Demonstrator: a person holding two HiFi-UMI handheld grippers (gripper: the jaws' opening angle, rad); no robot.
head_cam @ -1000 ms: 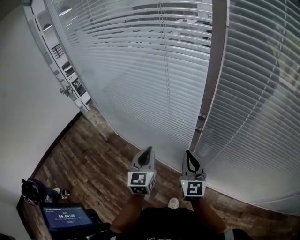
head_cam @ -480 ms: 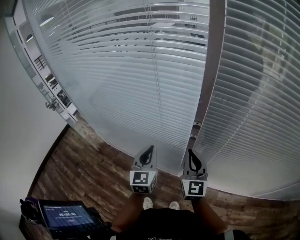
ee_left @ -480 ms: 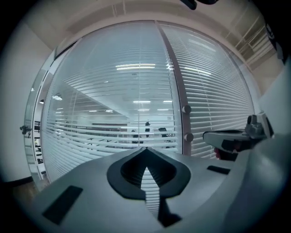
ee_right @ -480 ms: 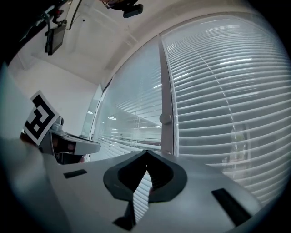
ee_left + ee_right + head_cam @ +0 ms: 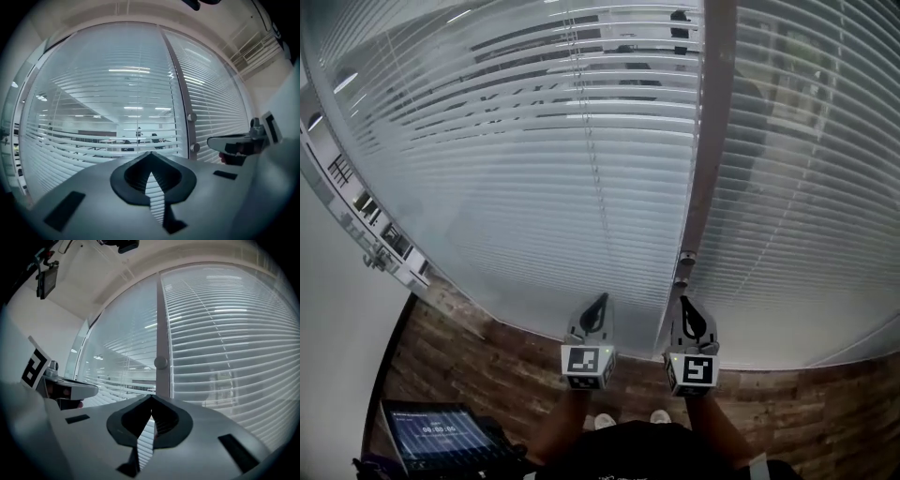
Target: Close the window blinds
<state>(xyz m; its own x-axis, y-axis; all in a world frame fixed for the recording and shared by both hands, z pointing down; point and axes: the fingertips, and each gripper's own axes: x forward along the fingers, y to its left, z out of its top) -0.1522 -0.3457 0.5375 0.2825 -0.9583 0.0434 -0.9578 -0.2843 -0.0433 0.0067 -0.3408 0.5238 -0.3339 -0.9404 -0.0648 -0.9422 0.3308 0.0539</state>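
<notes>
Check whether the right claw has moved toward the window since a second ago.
Yes, forward: the right claw now points just under the lower knob on the post, nearer than before.

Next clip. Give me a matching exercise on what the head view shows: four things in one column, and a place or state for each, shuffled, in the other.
Things:
1. left blind
2. frame post
3. tablet screen
4. floor

Places and states:
a. wooden planks
b. carries two round knobs
c. upper slats tilted open, a room visible behind
d. lit, at the picture's lower left

Pairs: 1-c, 2-b, 3-d, 4-a
</notes>
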